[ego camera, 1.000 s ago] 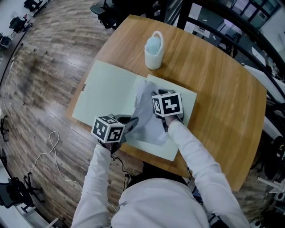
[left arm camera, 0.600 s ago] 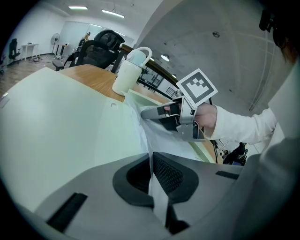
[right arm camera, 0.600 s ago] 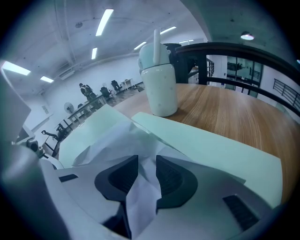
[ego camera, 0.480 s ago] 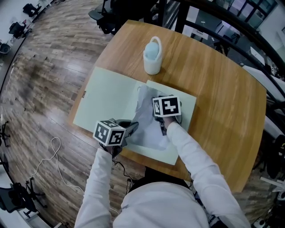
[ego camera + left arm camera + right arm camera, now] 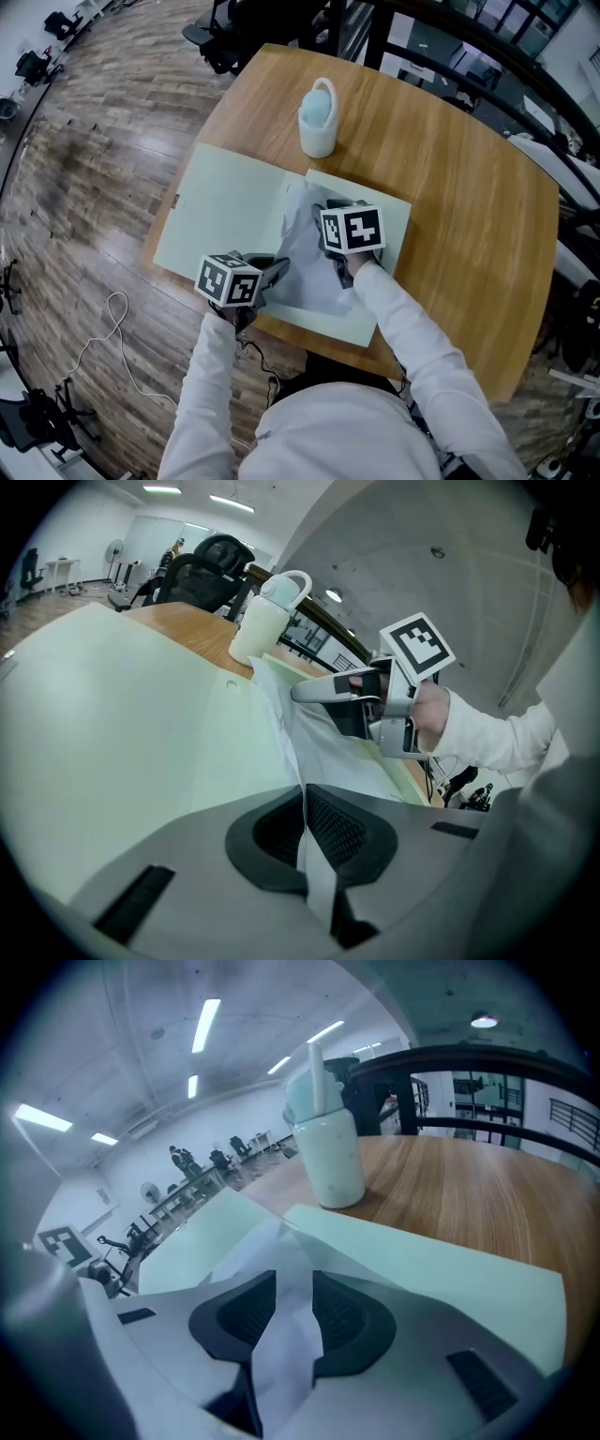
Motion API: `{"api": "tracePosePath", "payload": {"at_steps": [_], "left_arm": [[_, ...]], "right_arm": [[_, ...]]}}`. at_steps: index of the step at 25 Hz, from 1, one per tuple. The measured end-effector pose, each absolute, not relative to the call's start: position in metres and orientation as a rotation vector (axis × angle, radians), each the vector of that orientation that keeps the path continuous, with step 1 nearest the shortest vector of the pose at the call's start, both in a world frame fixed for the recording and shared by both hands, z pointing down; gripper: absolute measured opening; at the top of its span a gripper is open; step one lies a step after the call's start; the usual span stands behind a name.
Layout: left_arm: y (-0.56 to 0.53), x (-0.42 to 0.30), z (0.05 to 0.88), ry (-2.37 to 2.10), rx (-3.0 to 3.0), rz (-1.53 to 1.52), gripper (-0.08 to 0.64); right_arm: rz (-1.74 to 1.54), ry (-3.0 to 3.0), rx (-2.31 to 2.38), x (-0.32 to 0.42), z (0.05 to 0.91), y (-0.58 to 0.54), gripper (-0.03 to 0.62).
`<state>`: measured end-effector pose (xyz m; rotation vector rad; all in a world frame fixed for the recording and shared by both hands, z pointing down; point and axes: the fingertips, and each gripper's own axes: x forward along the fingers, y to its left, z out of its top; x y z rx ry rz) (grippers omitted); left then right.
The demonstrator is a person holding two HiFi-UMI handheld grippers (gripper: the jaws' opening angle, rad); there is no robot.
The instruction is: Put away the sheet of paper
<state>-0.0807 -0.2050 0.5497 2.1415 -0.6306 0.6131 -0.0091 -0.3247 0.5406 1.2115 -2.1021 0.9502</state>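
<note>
Trailing cable (image 5: 103,323): a thin white lead loops over the wood-plank floor (image 5: 84,141) at the far left, well apart from the table.
Folder (image 5: 230,202): pale green, lying open and flat on the table's near-left part, its left flap bare and its near-left corner reaching past the table edge.
Left gripper (image 5: 277,272): at the folder's near edge by the fold; its jaws are pressed together (image 5: 305,803) on the near edge of the sheet of paper, which stands thin between the two pads.
Sheet of paper (image 5: 309,253): white and rumpled, raised off the folder over the fold and the right flap, spanning from the left gripper to the right one.
Right gripper (image 5: 330,208): over the right flap, pointing away and down; its jaws are spread wide, having just been opening, and the paper's far edge (image 5: 281,1335) runs loose between the pads (image 5: 292,1297) without being squeezed.
Bottle (image 5: 318,117): white with a loop handle and pale blue top, upright on the table just beyond the folder.
Table (image 5: 469,216): light wood, its right half bare.
</note>
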Motion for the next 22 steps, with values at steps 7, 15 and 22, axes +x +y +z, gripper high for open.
{"api": "tracePosePath", "payload": {"at_steps": [7,15,22], "left_arm": [[-0.205,-0.08,0.55,-0.624,2.14,0.624,0.017],[-0.204,-0.069,0.552,-0.606,2.119,0.627,0.017],[-0.203,-0.058,0.551,-0.607,2.119,0.643,0.017]], "right_arm": [[0.83,-2.321,1.181,-0.018,0.491,-0.311,0.132],[0.724,-2.457,1.218,-0.007,0.438,-0.283,0.117],[0.642,-2.49,1.233,0.003,0.422,-0.257,0.109]]}}
